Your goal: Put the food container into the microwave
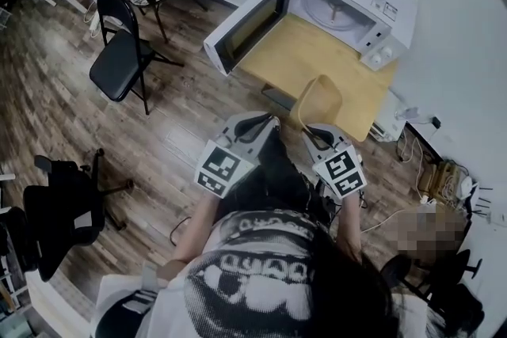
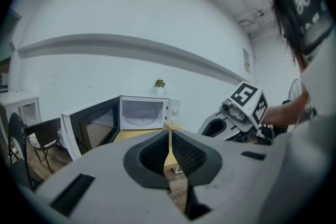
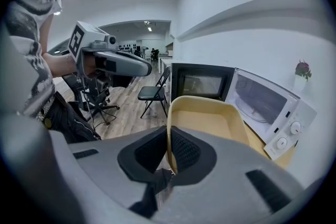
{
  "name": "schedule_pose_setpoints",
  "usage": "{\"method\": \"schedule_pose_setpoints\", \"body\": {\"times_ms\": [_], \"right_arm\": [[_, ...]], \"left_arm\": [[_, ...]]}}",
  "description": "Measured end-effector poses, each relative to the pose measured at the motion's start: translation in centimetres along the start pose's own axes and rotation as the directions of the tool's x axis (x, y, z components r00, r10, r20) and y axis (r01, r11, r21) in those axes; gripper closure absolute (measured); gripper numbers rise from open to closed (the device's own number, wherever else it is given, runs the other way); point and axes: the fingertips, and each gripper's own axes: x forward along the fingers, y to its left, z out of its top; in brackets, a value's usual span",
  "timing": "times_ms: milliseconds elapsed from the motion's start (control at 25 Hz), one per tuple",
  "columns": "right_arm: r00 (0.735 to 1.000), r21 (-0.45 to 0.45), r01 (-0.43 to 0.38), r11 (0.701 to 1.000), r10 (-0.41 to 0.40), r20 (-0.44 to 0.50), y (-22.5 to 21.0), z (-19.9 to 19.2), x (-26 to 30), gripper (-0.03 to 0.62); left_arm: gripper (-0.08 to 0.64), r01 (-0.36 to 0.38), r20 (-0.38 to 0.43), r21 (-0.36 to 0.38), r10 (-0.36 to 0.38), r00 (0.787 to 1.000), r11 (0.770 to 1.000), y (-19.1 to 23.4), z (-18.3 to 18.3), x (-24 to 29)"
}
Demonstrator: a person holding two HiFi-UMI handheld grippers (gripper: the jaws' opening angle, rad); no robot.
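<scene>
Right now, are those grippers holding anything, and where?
The right gripper grips the food container by its near rim; the left gripper is shut on nothing.

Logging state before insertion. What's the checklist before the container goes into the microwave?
1. Microwave door swung fully open: ok.
2. Nothing on the turntable inside: ok.
3. Right tongs clamped on the rim of the food container: ok.
4. Left tongs shut and holding nothing: ok.
5. Table in front of the opening is bare: ok.
6. How firmly the rim is gripped: cannot tell.
</scene>
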Motion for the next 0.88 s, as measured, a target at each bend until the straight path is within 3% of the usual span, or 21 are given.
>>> {"method": "schedule_pose_setpoints", "body": {"times_ms": [440,880], "right_arm": [[1.000,-0.065,-0.026,0.998,0.026,0.002,-5.5,2.7,5.1,0.566],[1.000,-0.061,-0.010,0.998,0.008,-0.029,-16.8,3.9,9.9,0.566]], "left_arm": [[0.545,-0.058,-0.005,-0.009,0.057,0.998,0.998,5.2,0.7,1.8],[0.545,-0.023,0.010,0.046,0.023,1.000,0.999,10.0,4.9,10.5]]}}
